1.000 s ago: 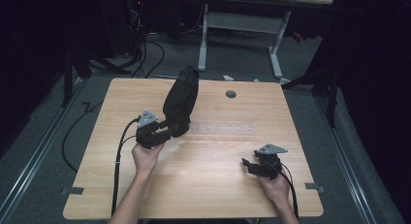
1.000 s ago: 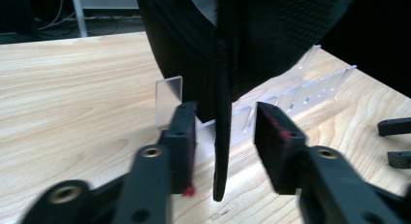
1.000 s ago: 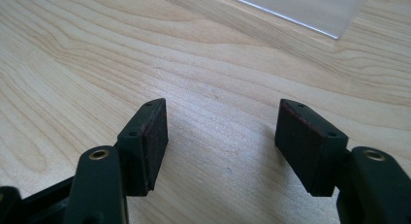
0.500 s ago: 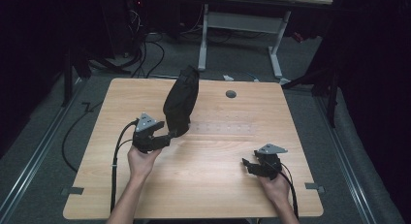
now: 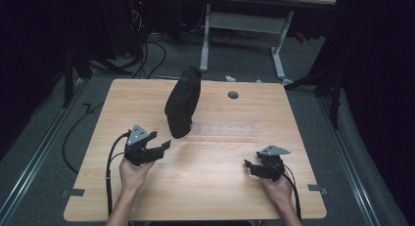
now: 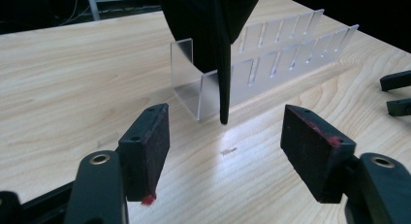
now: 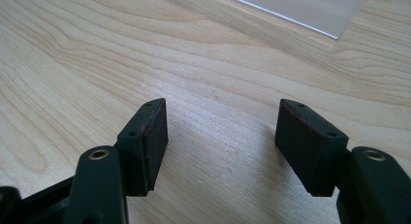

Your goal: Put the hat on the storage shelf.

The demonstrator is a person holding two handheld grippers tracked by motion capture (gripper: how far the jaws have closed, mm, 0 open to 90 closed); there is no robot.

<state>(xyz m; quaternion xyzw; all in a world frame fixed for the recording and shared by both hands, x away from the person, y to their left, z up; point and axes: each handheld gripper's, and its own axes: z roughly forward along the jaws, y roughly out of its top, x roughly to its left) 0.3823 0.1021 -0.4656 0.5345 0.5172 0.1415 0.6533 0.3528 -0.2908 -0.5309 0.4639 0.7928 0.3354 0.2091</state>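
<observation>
Pale wooden table [image 5: 205,187] in dark, cable-strewn room

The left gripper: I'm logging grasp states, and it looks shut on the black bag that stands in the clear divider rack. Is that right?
Not quite. The left gripper is open, not shut on the black bag. The left gripper view shows its jaws spread wide with bare table between them, short of the bag. The bag does stand in the end of the clear divider rack.
</observation>
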